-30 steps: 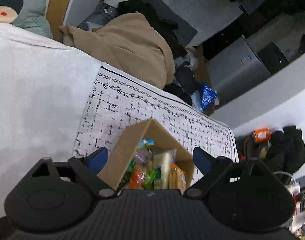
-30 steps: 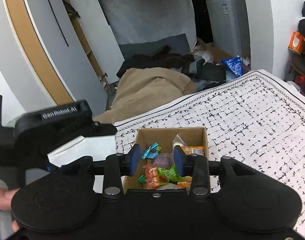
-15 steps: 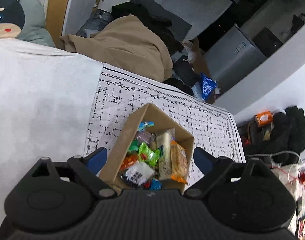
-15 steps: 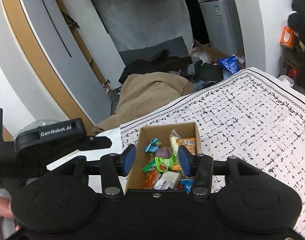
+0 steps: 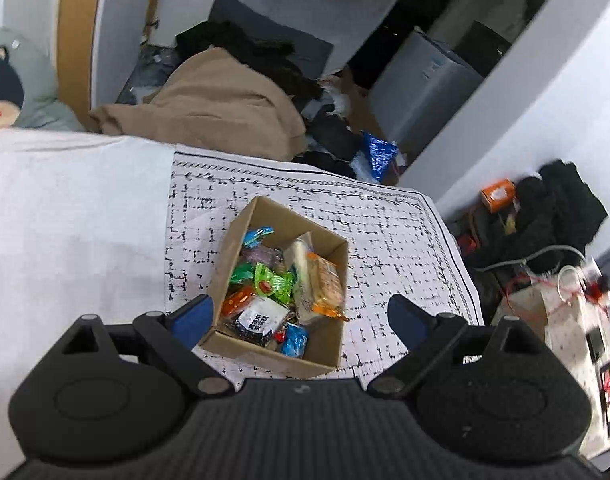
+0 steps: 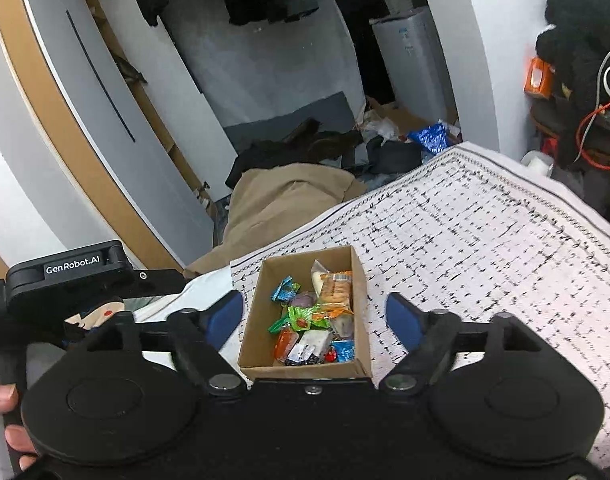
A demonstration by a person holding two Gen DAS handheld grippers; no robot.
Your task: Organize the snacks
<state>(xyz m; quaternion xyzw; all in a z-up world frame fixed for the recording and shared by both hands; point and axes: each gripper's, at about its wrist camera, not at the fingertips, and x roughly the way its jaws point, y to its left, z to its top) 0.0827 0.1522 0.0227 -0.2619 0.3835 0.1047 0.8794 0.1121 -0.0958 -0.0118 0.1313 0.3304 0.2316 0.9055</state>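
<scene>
An open cardboard box (image 5: 332,349) sits on a black-and-white patterned cloth (image 5: 389,240). It holds several wrapped snacks: a green pack (image 5: 273,283), an orange biscuit pack (image 5: 323,286), a white-labelled pack (image 5: 261,316). The box also shows in the right wrist view (image 6: 252,336), with the snacks (image 6: 317,316) inside. My left gripper (image 5: 301,316) is open and empty above the box. My right gripper (image 6: 315,314) is open and empty above the same box. The left gripper's body (image 6: 73,276) shows at the left of the right wrist view.
A plain white cover (image 5: 65,216) lies left of the patterned cloth. A tan garment (image 5: 217,108) is heaped beyond the far edge. A plush toy (image 5: 9,84) is at far left. Dark clothes, cables and an orange box (image 5: 497,194) crowd the right side.
Both grippers have risen and pulled back from the box, which now shows whole and smaller. The right gripper's fingers have opened wide from a narrow gap.
</scene>
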